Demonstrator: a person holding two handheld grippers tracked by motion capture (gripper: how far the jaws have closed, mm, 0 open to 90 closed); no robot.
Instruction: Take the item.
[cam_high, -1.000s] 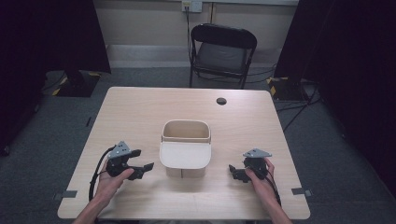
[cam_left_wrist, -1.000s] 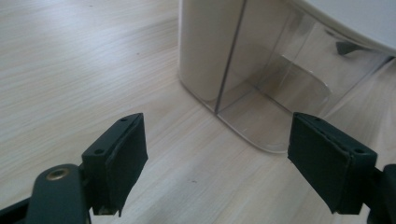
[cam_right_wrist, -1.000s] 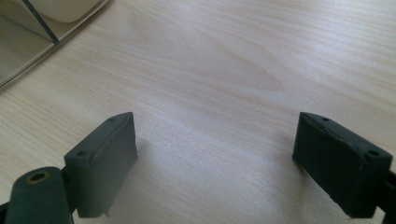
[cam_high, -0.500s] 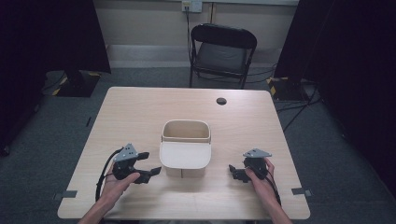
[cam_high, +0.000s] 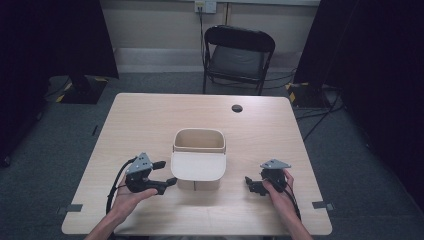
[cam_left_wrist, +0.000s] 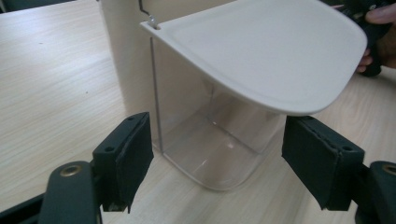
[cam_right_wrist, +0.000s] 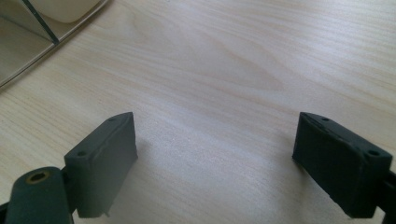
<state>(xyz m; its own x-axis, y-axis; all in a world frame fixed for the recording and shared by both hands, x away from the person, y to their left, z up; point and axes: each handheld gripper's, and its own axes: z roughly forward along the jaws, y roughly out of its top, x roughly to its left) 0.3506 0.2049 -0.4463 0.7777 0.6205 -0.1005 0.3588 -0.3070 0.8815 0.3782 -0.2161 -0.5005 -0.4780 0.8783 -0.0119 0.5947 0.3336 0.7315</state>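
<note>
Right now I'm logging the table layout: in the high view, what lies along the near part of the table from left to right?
left gripper → beige bin → right gripper

Even overhead light — dark, dim surroundings, soft shadows, slightly soft focus

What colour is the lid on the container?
Cream-white, plain; the lid shows best in the left gripper view, above the container's clear front.

Left claw (cam_high: 168, 173) agape, right claw (cam_high: 248, 184) agape, both low, facing inward.
</note>
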